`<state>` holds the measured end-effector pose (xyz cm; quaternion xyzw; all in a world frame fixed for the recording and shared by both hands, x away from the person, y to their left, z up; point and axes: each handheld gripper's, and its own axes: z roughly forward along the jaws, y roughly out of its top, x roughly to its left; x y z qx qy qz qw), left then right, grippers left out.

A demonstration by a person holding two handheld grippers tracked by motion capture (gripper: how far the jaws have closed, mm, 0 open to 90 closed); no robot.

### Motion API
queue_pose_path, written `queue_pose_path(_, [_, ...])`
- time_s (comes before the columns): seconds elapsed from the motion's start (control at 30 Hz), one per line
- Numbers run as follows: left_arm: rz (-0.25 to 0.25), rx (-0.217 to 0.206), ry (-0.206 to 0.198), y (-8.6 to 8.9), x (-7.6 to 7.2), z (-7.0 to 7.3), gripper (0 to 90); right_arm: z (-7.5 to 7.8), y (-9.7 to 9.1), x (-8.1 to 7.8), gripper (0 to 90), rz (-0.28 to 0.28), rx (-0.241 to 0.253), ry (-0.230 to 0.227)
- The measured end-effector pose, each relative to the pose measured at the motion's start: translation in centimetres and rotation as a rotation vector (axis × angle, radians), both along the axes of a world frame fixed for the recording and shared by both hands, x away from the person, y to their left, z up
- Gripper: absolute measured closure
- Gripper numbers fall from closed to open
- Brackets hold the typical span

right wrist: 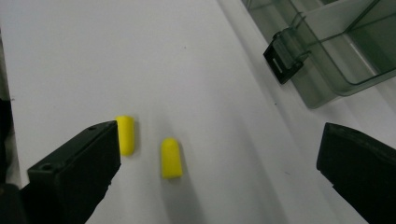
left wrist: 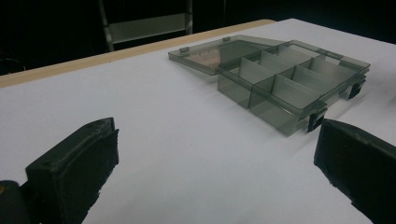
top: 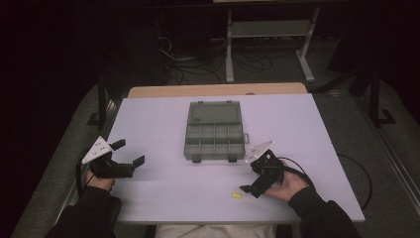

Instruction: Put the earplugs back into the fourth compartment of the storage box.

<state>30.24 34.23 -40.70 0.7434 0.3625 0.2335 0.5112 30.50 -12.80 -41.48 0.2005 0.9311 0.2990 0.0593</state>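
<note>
High view: the open box (top: 215, 131) sat mid-worktop (top: 158, 124), lid laid flat behind its compartments. The left gripper (top: 130, 152) rested near the left edge, fingers spread and empty, well apart from the box. The right gripper (top: 246, 188) was tilted down toward the near edge, just beside a small yellow spot, the earplugs (top: 236, 196). No compartment showed any contents from here.

Left gripper view: the fingers (left wrist: 74, 172) stood wide apart with nothing between them. The box (left wrist: 289, 81) lay ahead and to the right, its compartments looking bare.

Right gripper view: the fingers (right wrist: 74, 172) were wide open. Two earplugs lay on the worktop (right wrist: 196, 56) close together, not touching; one (right wrist: 171, 157) sat between the fingers, nearer the left finger, the other (right wrist: 125, 134) partly hidden behind that finger's tip. A box latch (right wrist: 281, 59) showed at upper right.

Assessment: the step in hand appeared to be the approach to pick up an earplug, nothing yet gripped. The next move likely called for centring on the nearer plug, lowering, and closing lightly without nudging its neighbour.
</note>
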Motion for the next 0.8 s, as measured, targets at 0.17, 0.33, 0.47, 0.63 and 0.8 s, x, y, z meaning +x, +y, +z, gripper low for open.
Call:
queue_pose_path(0.17, [-0.001, 0.0, -0.001, -0.01, 0.0, 0.0, 0.0, -0.51, 0.28, -0.07, 6.0, 0.018, -0.022, 0.034])
queue_pose_path(0.33, [-0.002, -0.001, -0.001, -0.04, 0.0, 0.0, 0.0, -0.68, 0.44, -0.26, 14.4, 0.037, -0.029, 0.054])
queue_pose_path(0.47, [-0.002, 0.0, -0.001, -0.05, 0.0, 0.0, 0.0, -0.8, 0.68, -0.53, 24.6, 0.058, -0.042, 0.067])
queue_pose_path(0.63, [-0.004, 0.002, -0.002, -0.05, 0.01, 0.0, 0.0, -0.86, 0.81, -0.72, 38.3, 0.074, -0.05, 0.068])
queue_pose_path(0.8, [-0.004, 0.001, -0.002, -0.07, 0.01, 0.0, 0.0, -1.09, 1.0, -0.81, 50.9, 0.084, -0.069, 0.071])
